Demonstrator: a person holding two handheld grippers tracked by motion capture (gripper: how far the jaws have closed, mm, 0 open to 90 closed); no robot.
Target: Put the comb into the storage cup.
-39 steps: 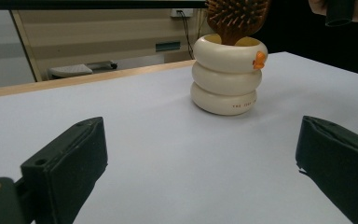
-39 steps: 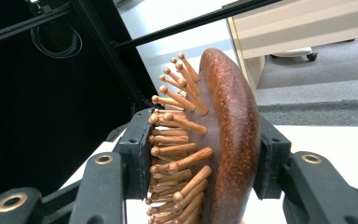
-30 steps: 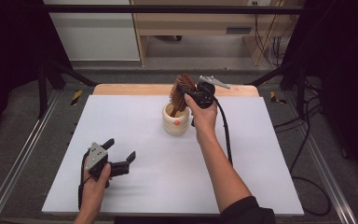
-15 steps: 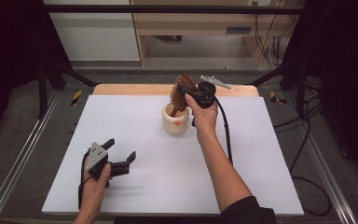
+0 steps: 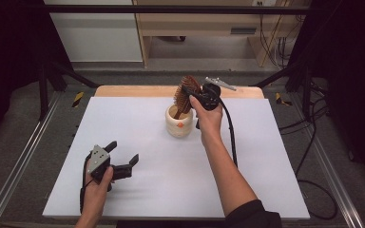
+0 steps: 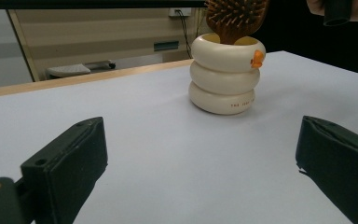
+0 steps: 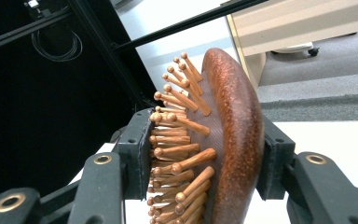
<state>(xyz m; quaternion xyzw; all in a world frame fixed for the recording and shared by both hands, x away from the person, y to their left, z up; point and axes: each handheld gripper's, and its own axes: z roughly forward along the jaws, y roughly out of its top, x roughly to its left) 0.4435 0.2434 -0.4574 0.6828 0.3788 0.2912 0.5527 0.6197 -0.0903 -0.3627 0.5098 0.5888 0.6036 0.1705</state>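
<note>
In the right gripper view the right claw (image 7: 205, 158) is pinching a wooden hairbrush (image 7: 228, 140) by its head: one jaw presses the wooden pins at the left of the frame, the other the rounded brown back at the right. In the high view this claw sits just above centre, the brush head tilted up and to the left of it, and the brush's lower end dips into the mouth of a cream holder (image 5: 179, 124) shaped like stacked rings. Whether the handle touches the bottom of the holder cannot be told, since the inside is hidden. The right hand (image 5: 208, 118) is just right of the holder, and a black cable trails down along the forearm.

The left claw (image 5: 122, 156) lies in the lower left of the high view, jaws spread wide with nothing between them, low over the white counter (image 5: 266, 166). The left hand (image 5: 97, 183) grips it from below. In the left gripper view the two black jaws stand far apart at the bottom corners, and the holder, with a small orange mark near its rim, stands right of centre in the upper frame, well apart from them.
</note>
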